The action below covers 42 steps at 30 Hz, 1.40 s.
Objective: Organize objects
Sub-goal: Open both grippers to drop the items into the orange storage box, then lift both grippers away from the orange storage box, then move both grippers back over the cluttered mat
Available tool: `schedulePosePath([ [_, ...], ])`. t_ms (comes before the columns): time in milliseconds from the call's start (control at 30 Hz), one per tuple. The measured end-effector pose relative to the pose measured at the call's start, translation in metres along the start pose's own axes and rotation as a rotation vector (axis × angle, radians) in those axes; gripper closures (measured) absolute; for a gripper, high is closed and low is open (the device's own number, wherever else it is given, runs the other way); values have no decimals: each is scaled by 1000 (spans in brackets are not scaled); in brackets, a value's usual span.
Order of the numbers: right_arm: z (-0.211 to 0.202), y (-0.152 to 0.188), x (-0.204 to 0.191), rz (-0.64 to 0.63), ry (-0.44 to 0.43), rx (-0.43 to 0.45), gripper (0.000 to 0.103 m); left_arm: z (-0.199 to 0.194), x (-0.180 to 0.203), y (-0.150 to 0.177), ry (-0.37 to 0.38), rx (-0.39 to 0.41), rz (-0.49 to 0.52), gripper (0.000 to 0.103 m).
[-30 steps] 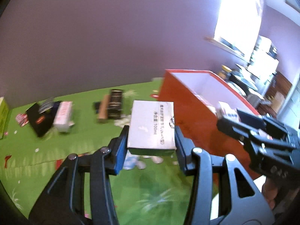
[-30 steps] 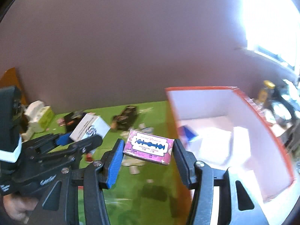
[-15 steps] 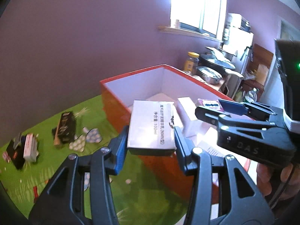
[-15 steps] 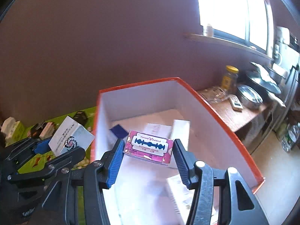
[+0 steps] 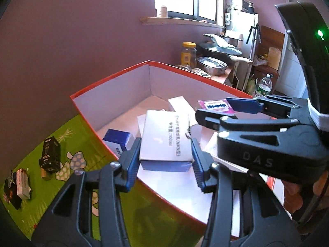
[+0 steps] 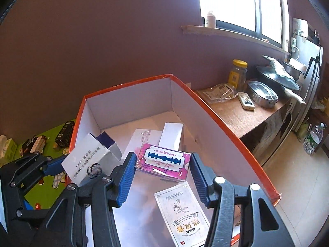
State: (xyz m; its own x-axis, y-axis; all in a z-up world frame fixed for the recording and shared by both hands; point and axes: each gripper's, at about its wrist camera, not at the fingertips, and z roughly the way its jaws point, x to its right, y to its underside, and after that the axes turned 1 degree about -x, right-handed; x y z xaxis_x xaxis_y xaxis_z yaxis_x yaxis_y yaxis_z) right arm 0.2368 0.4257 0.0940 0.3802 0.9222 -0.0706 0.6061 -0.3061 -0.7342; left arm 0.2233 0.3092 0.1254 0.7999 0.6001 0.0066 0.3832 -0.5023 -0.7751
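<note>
White-and-blue cardboard carton (image 5: 166, 138) sits between the blue pads of my left gripper (image 5: 166, 160), whose jaws are opening above the red-rimmed white storage box (image 5: 115, 84); it looks light, stiff and crushable, best pinched across flat sides. To its right, my right gripper (image 6: 163, 177) pinches the glossy pink razor-blade packet (image 6: 164, 160), likely slippery, over the same box.

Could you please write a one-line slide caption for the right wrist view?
Right gripper holds a pink razor-blade box over the orange bin, left gripper alongside.
</note>
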Motion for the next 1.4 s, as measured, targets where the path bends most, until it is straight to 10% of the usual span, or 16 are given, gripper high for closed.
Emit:
schedulePosePath([
  [200,4,0,3,15,-9,-12,30,-6,-1,2,30,20,-11,16],
  [800,-14,-4,-15,8,-50,64,20,-42,-41,9,0,96,-57,14],
  [1400,-38,-8,-100,-157,-179,170,19,-83,-186,70,-207,87,-159,12],
])
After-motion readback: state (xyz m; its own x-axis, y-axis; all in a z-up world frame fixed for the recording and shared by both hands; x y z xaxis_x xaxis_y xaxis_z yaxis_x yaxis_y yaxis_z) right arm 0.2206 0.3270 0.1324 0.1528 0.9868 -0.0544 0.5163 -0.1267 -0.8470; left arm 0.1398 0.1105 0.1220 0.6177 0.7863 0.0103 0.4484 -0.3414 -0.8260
